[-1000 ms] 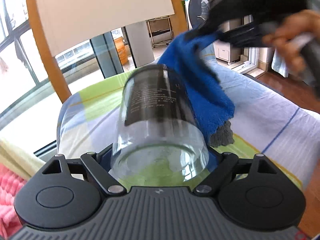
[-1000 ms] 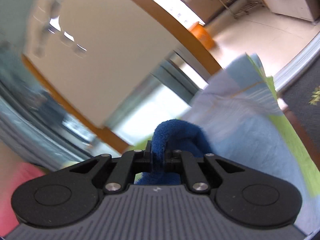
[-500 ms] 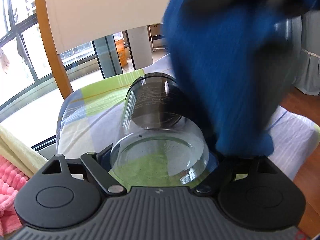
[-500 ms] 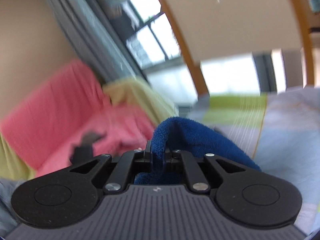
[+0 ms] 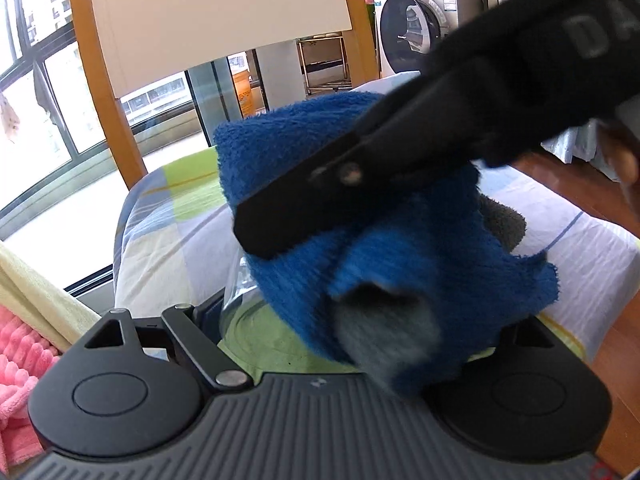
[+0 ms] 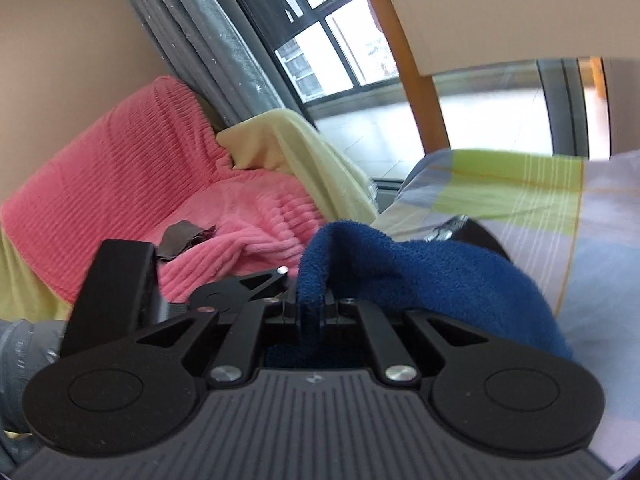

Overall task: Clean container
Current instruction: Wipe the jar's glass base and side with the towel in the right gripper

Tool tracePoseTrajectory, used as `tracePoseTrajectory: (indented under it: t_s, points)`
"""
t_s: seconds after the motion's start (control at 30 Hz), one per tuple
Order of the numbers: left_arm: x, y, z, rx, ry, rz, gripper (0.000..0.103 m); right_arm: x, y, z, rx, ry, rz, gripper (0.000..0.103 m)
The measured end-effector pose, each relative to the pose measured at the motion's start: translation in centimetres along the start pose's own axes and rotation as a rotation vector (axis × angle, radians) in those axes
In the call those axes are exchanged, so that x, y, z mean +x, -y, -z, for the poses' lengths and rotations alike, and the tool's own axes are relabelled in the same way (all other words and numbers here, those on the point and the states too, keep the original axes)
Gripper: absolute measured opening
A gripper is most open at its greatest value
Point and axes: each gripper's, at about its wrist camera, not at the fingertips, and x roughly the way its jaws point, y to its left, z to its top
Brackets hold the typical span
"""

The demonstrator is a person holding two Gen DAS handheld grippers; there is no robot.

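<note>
My left gripper [image 5: 344, 312] is shut on a clear glass container [image 5: 256, 320], held on its side with its base toward the camera. A blue cloth [image 5: 360, 216] drapes over the container and hides most of it. My right gripper [image 6: 311, 304] is shut on that blue cloth [image 6: 420, 272]; it also shows as a black arm in the left wrist view [image 5: 360, 176], pressing the cloth down onto the container. In the right wrist view a bit of the container's dark top [image 6: 472, 234] shows past the cloth, and the left gripper body [image 6: 120, 288] lies to the left.
A table with a checked blue and green cloth [image 5: 168, 232] lies under the container. A wooden-framed chair back [image 5: 216, 8] stands behind it. A pink blanket [image 6: 140, 192] and a yellow one [image 6: 304, 148] lie to the left. A washing machine [image 5: 416, 20] stands far right.
The right gripper has swung the blue cloth from beside the container to on top of it, so the cloth now covers most of the glass. The left gripper has kept hold.
</note>
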Motion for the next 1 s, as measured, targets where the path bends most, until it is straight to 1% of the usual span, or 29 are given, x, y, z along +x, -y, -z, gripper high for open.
tracePoseTrajectory:
  t_s: [0.2, 0.37, 0.53, 0.57, 0.6, 0.7, 0.77, 0.83, 1.0]
  points:
    - [0.2, 0.3, -0.1, 0.03, -0.001, -0.018, 0.085, 1.3, 1.6, -1.0, -0.058, 0.055, 0.076, 0.002]
    - [0.4, 0.2, -0.1, 0.04, 0.0, -0.022, 0.085, 1.9, 2.8, -2.0, -0.106, 0.112, 0.202, 0.002]
    - [0.6, -0.3, 0.0, 0.028, -0.013, -0.023, 0.085, 1.1, 4.1, -1.6, -0.025, 0.162, 0.191, 0.003]
    - [0.6, -0.6, 0.0, 0.012, -0.019, -0.011, 0.085, 1.0, 4.2, -1.4, -0.011, 0.171, 0.19, 0.003]
    - [0.5, -1.0, -0.1, -0.015, -0.016, 0.019, 0.085, 0.8, 4.3, -1.2, 0.0, 0.18, 0.188, 0.003]
    - [-0.2, -3.1, -0.4, -0.158, 0.006, 0.133, 0.086, 0.1, 4.8, -0.7, 0.04, 0.205, 0.178, 0.003]
    - [0.0, -4.0, -0.3, -0.204, 0.001, 0.166, 0.088, -0.4, 5.1, -0.3, 0.07, 0.222, 0.172, 0.003]
    - [0.2, -3.6, -0.2, -0.169, -0.001, 0.155, 0.087, -0.9, 5.2, 0.1, 0.09, 0.236, 0.171, 0.003]
    - [0.0, -1.5, 0.1, -0.017, 0.024, 0.089, 0.086, -2.4, 5.7, 1.1, 0.164, 0.268, 0.167, 0.003]
